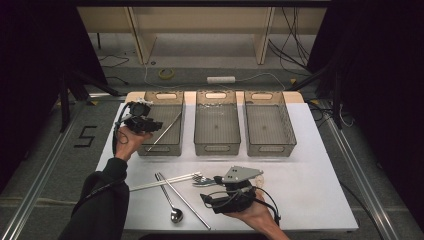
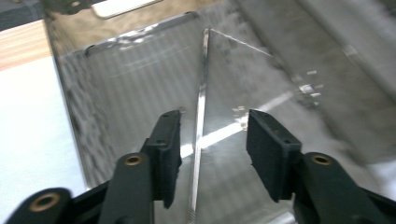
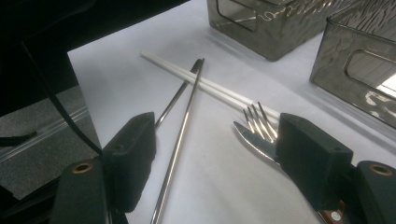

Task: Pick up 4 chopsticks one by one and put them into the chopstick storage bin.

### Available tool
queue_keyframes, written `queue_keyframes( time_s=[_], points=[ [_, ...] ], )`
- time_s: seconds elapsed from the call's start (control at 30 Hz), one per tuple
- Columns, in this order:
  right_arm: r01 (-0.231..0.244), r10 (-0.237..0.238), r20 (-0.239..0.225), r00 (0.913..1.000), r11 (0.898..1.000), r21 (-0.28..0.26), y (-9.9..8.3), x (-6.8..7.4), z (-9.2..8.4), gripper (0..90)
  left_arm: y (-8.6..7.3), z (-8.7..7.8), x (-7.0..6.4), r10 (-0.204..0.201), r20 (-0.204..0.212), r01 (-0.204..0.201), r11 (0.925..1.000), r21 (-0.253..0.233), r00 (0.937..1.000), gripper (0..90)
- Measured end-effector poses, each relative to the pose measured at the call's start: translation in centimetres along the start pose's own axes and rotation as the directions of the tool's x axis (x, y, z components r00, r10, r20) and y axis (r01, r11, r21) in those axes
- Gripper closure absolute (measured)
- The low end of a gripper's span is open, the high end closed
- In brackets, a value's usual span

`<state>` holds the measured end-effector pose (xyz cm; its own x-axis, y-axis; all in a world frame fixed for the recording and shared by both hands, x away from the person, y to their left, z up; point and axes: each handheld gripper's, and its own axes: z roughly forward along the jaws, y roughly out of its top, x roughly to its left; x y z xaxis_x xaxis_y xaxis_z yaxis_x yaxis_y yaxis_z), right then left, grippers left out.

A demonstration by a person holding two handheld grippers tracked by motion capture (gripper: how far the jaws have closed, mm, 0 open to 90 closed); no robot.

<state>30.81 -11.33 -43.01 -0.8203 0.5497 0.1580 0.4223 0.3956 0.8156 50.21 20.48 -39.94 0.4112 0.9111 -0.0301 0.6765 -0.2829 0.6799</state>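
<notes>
Over at about ten o'clock on the white table (image 1: 310,165), the left gripper (image 1: 150,124) hangs above the left bin (image 1: 172,145), its jaws standing apart with nothing pinched. A metal chopstick (image 1: 165,131) lies slanted inside that bin, one end up against the far wall near one o'clock; in the left gripper view the chopstick (image 2: 200,121) runs between the black pads, clear of both. The middle bin (image 1: 217,142) and the right bin (image 1: 270,142) sit beside it toward twelve and one o'clock. Down at six o'clock the right gripper (image 1: 210,196) rests low in the person's hand, jaws spread wide and holding nothing. Just off its tips lie a fork (image 3: 257,122) and a knife (image 3: 254,142), touching a pair of white chopsticks (image 3: 210,86). A second metal chopstick (image 3: 180,140) and a spoon (image 1: 171,200) cross near seven o'clock.
</notes>
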Motion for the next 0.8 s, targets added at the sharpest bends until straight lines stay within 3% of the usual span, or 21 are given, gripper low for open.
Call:
queue_keyframes(
  time_s=[0.03, 0.07, 0.1, 0.13, 0.17, 0.33, 0.37, 0.47, 0.57, 0.8],
  points=[
    [0.000, 0.000, 0.003, 1.0000, 1.000, -0.001, 0.0, 0.0, 0.1, 30.1, -0.2, -0.7, -0.3, -0.011, 0.029, 0.012, 0.9999, -0.013, 0.9995, 50.5],
    [0.000, 0.000, 0.003, 1.0000, 1.000, -0.001, 0.0, 0.0, 0.1, 30.1, -0.2, -0.7, -0.3, -0.011, 0.029, 0.012, 0.9999, -0.013, 0.9995, 47.6],
    [0.004, -0.004, 0.006, 1.0000, 1.000, 0.004, 0.0, 0.1, 0.1, 30.1, -0.6, -1.6, -0.7, -0.029, 0.067, 0.031, 0.9989, -0.035, 0.9973, 45.6],
    [0.004, -0.004, 0.012, 0.9999, 1.000, 0.010, 0.1, 0.2, 0.2, 30.2, -0.6, -1.6, -0.7, -0.029, 0.067, 0.031, 0.9989, -0.035, 0.9973, 44.2],
    [0.008, -0.008, 0.018, 0.9998, 1.000, 0.015, 0.1, 0.2, 0.2, 30.3, -1.2, -2.4, -1.2, -0.036, 0.106, 0.042, 0.9978, -0.052, 0.9937, 43.0],
    [-0.003, 0.002, 0.031, 0.9995, 0.999, 0.049, 0.2, 0.5, 0.6, 32.0, -2.4, -3.9, -2.2, -0.026, 0.152, 0.038, 0.9964, -0.076, 0.9880, 36.0],
    [-0.004, 0.002, 0.033, 0.9994, 0.998, 0.057, 0.3, 0.5, 0.7, 32.1, -2.7, -4.5, -2.8, -0.008, 0.175, 0.020, 0.9976, -0.066, 0.9845, 34.1],
    [-0.004, 0.001, 0.037, 0.9993, 0.997, 0.082, 0.4, 0.6, 1.1, 33.0, -3.2, -5.3, -3.4, 0.019, 0.189, -0.004, 0.9969, -0.079, 0.9819, 31.0],
    [-0.011, 0.008, 0.025, 0.9997, 0.992, 0.122, 0.6, 0.7, 1.6, 34.6, -4.3, -6.8, -4.2, 0.052, 0.216, -0.030, 0.9944, -0.102, 0.9750, 27.5],
    [-0.002, -0.001, 0.012, 0.9999, 0.981, 0.196, 0.9, 1.6, 3.4, 41.1, -6.6, -8.2, -5.1, 0.059, 0.233, -0.022, 0.9870, -0.159, 0.9706, 24.6]
  ],
)
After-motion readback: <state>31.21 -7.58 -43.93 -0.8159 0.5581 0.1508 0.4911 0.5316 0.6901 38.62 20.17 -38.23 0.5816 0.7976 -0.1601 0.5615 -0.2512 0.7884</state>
